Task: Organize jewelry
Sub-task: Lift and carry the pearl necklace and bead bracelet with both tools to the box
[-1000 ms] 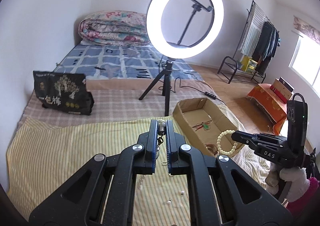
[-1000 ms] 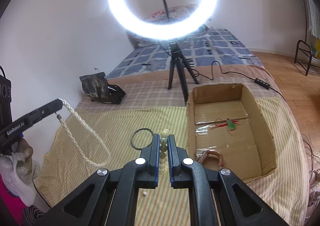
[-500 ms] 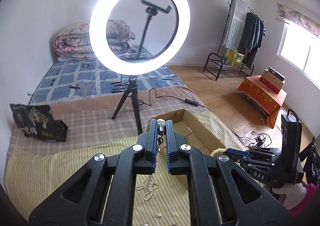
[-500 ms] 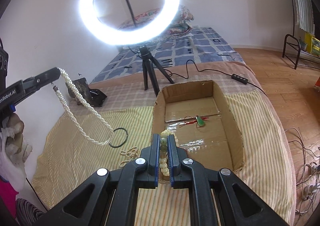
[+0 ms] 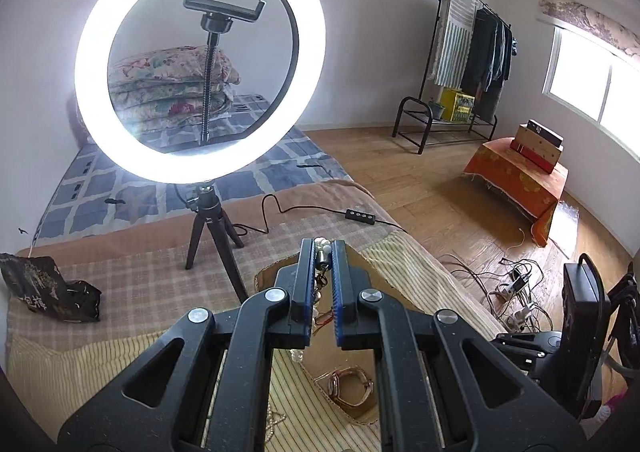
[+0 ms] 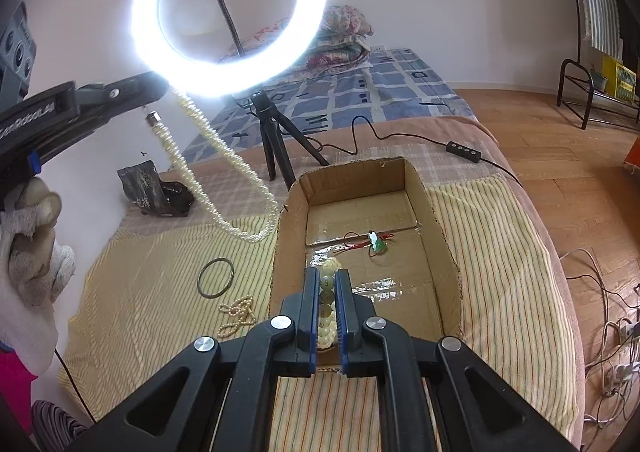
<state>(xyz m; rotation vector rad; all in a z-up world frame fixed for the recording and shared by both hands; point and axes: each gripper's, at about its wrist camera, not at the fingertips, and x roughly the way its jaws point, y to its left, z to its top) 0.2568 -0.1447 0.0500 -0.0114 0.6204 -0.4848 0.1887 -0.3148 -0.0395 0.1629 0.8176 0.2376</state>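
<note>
Bedroom w/ a yellow striped bedspread (image 6: 152, 292) under your work. Far left, your left gripper (image 6: 162, 85) is clamped on a long pearl necklace (image 6: 224, 171), its loop hanging down to just beside the cardboard box (image 6: 436, 211). A dark bangle (image 6: 216, 278) and a small pearl strand (image 6: 238, 316) lie on the spread. Your right gripper (image 6: 327, 276) is pinched on a pale bead bracelet (image 6: 326, 282) over the box; a green pendant (image 6: 376, 244) lies inside.

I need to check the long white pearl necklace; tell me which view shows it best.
The right wrist view: the long white pearl necklace hangs full-length from the left gripper. The left wrist view shows only its clasp end between the fingers.
</note>
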